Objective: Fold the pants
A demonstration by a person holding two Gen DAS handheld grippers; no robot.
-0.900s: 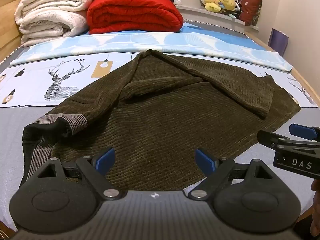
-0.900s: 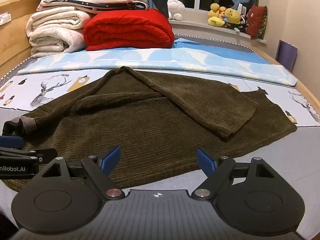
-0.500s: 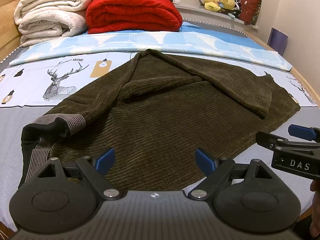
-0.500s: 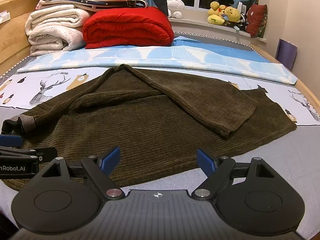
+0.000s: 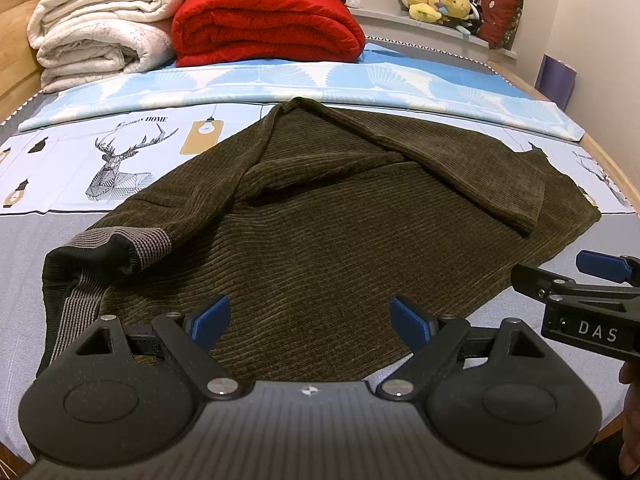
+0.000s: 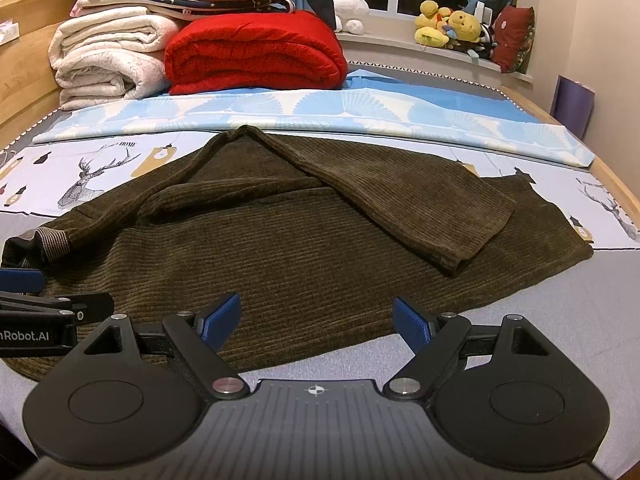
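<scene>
Dark olive-brown pants (image 5: 320, 232) lie spread on a bed (image 5: 32, 248), roughly flat. One leg is already folded diagonally over the other, its hem end (image 5: 528, 216) resting on top toward the right. The waistband (image 5: 96, 256), w/ a grey-striped elastic lining turned partly out, sits at the left.

Left hand-held gripper (image 5: 310, 320) hangs over the near edge of the fabric, blue pads spread wide, nothing between them. Right hand-held gripper (image 6: 318, 320) does the same further right along that edge, also wide open & empty. Each shows at the side of the other's view.

Step in hand, as a judgement: lining up for a grasp, prob. before the next fold. Next move likely calls for both to drop onto cloth edges, pinch all layers together, then lift evenly so the top leg doesn't slide off.

Fabric is thick, ribbed, corduroy-like; soft, limp, matte. Bed sheet is smooth, grey near, white w/ deer print further back. Behind: a plump folded red quilt (image 5: 268, 24), cream blankets (image 5: 100, 36), yellow plush toys (image 6: 448, 24) on a sill.
</scene>
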